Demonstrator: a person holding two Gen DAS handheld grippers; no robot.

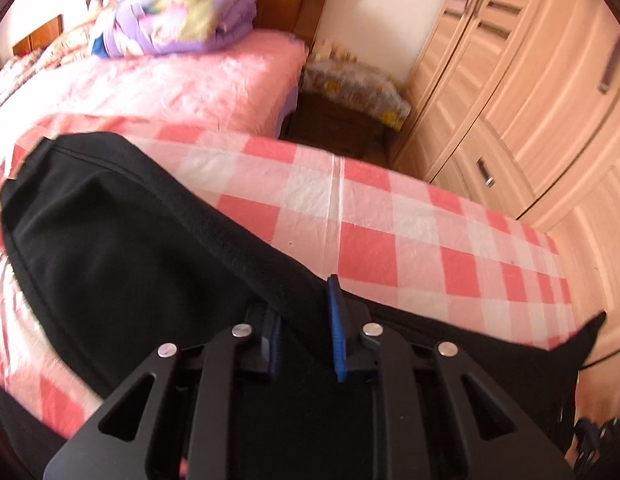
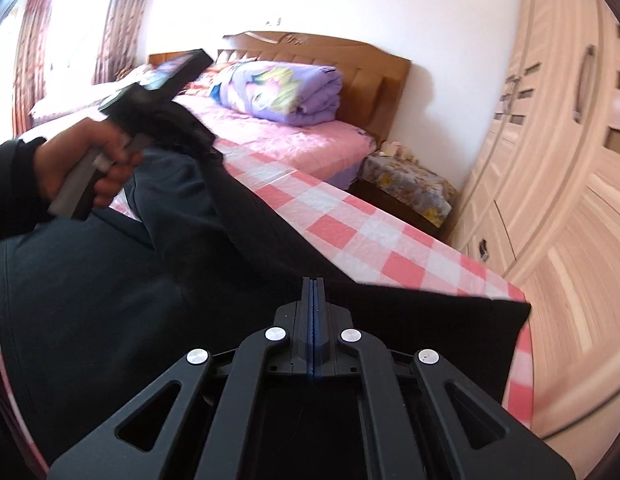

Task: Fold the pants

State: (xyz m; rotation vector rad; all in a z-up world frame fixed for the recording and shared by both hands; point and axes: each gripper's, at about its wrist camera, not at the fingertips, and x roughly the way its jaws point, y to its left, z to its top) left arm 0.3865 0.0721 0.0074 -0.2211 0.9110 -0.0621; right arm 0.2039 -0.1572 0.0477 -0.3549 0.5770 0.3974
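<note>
Pants of black soft fabric (image 1: 110,240) run lengthwise ahead-left of the left gripper (image 1: 306,320), clenched on a fold, with the right gripper (image 2: 313,308) pinching their edge.

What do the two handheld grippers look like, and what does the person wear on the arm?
Each gripper is matte black: the left gripper and right gripper have angular linkage arms with triangular cut-outs, round silver pivot pins and blue ribbed finger pads. The hand grips a grey and black handle; its sleeve is dark.
</note>
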